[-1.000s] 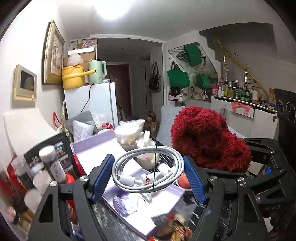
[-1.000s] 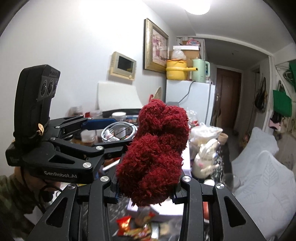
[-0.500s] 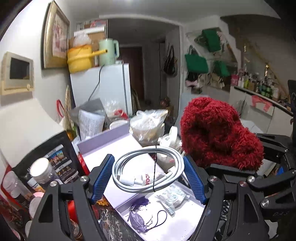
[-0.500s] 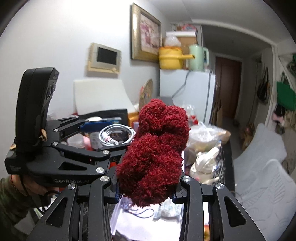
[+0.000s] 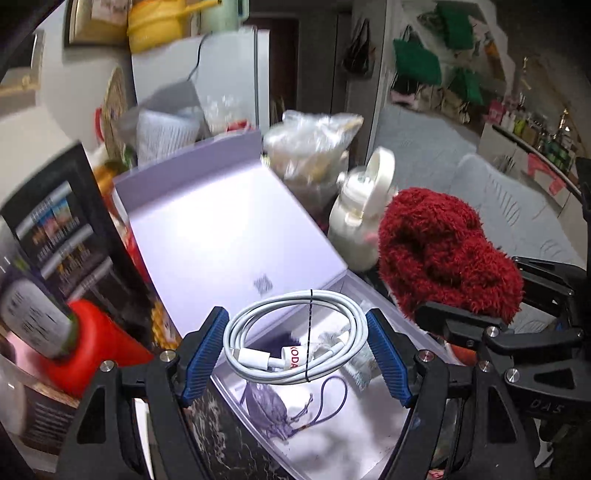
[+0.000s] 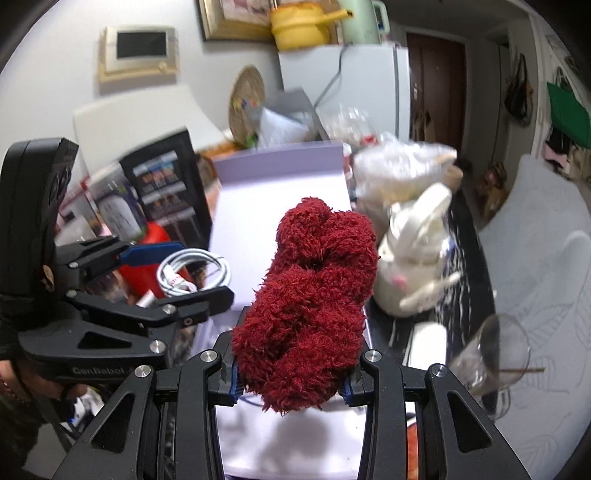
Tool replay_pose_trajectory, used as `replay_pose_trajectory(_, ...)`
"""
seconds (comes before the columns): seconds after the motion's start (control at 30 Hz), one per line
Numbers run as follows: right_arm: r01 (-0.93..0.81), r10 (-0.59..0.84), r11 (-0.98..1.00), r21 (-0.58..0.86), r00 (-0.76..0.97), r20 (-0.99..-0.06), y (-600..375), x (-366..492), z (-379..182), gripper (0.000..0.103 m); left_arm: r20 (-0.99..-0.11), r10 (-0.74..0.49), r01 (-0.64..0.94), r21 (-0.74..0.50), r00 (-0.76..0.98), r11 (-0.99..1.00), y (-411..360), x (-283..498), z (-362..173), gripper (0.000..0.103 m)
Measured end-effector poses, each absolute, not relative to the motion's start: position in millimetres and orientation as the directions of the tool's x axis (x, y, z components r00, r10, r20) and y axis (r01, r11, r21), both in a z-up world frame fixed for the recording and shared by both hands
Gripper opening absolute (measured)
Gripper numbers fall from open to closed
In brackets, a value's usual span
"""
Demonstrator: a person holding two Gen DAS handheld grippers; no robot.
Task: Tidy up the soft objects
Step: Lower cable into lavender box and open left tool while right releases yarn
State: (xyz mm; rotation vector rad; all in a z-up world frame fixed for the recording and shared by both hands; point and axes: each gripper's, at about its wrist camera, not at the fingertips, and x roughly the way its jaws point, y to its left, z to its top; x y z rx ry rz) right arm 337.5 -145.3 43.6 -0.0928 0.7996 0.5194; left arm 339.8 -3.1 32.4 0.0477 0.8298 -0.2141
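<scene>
Left tool (image 5: 297,350) grips coiled glossy cable (image 5: 295,332); right tool (image 6: 290,380) fuzzy red bundle (image 6: 306,295).

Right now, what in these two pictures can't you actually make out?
- Small items in the open lilac box: left view, coiled white cable covers them.
- Fluffy dark-red fabric bundle: what garment, folds hide it in both views.
- White rabbit-shaped jug: right view, blurred.
- Black carton's labels: blurred.

A white fridge (image 6: 369,81) carries a yellow pot (image 6: 301,24); nearby stands a glass (image 6: 491,354).

White fridge (image 6: 365,81) against pale wall (image 6: 55,44), dark door (image 6: 436,88) beyond.
</scene>
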Motion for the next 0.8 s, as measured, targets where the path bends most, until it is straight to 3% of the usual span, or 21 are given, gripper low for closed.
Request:
replay_pose_trajectory(0.47,-0.424,0.329,0.896,0.131,0.439,-0.836,-146.9,340.8,-37.1,0.037,-0.874,-0.153,0.169,-0.082,0.461,0.982,-2.8,347.2,-50.5,0.075)
replay_pose_trajectory(0.8,-0.381,0.299,0.914,0.143,0.390,-0.871,-152.0,345.8,-64.7,0.039,-0.885,-0.109,0.167,-0.036,0.452,0.985,-6.4,345.9,-59.8,0.076)
